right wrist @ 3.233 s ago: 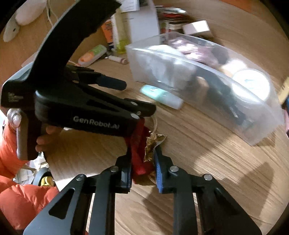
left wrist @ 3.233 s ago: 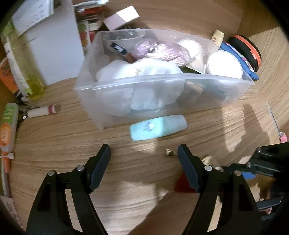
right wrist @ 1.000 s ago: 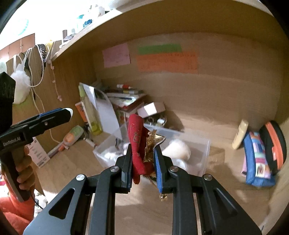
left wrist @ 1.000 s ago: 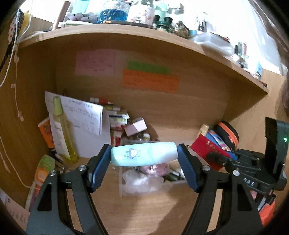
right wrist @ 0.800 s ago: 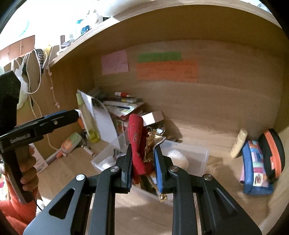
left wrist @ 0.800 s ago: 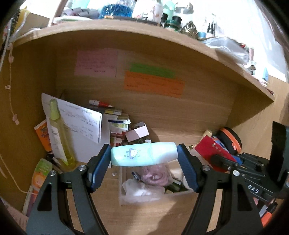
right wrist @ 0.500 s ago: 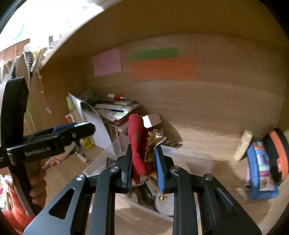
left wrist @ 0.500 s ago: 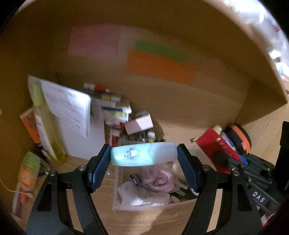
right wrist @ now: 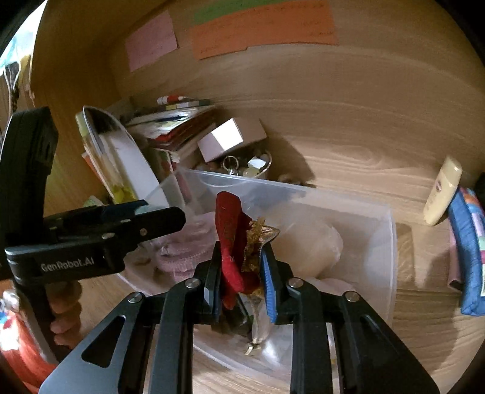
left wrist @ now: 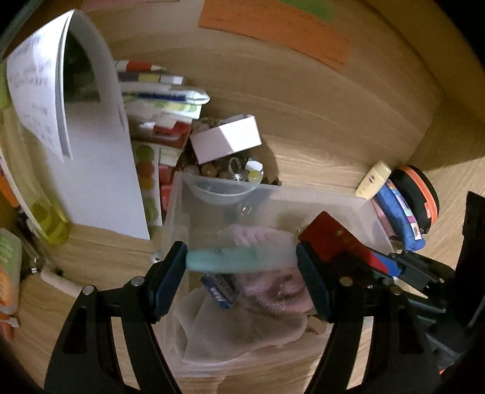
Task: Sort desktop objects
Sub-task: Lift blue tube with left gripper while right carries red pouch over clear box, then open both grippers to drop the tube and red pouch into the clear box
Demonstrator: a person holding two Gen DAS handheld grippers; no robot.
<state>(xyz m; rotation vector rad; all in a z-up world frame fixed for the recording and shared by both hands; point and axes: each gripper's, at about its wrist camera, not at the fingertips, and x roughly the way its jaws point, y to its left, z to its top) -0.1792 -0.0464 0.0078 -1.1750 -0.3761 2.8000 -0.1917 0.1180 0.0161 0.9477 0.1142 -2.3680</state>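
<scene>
Left claw (left wrist: 242, 269): black with blue pads, holding a mint-green tube (left wrist: 224, 262). Right claw (right wrist: 241, 269): black, blue pads, on a red pouch (right wrist: 230, 233) with gold trim. Bin (left wrist: 303, 200) is clear plastic with pink rope (left wrist: 272, 291) and white cloth (left wrist: 242, 330) inside. Counter (left wrist: 318, 163) is light woodgrain. Orange note (right wrist: 263, 27) and pink note (right wrist: 151, 39) on the back wall. Blue pouch (right wrist: 466, 251), patchwork print.

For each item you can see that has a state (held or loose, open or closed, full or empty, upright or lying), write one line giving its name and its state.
Mint tube: held crosswise by the left gripper, over the bin.
Red and gold pouch: clamped in the right gripper, over the bin.
Clear plastic bin: lidless, already holding soft items.
Cream tube: leaning on the blue pouch.
White box: closed, tilted on clutter.
</scene>
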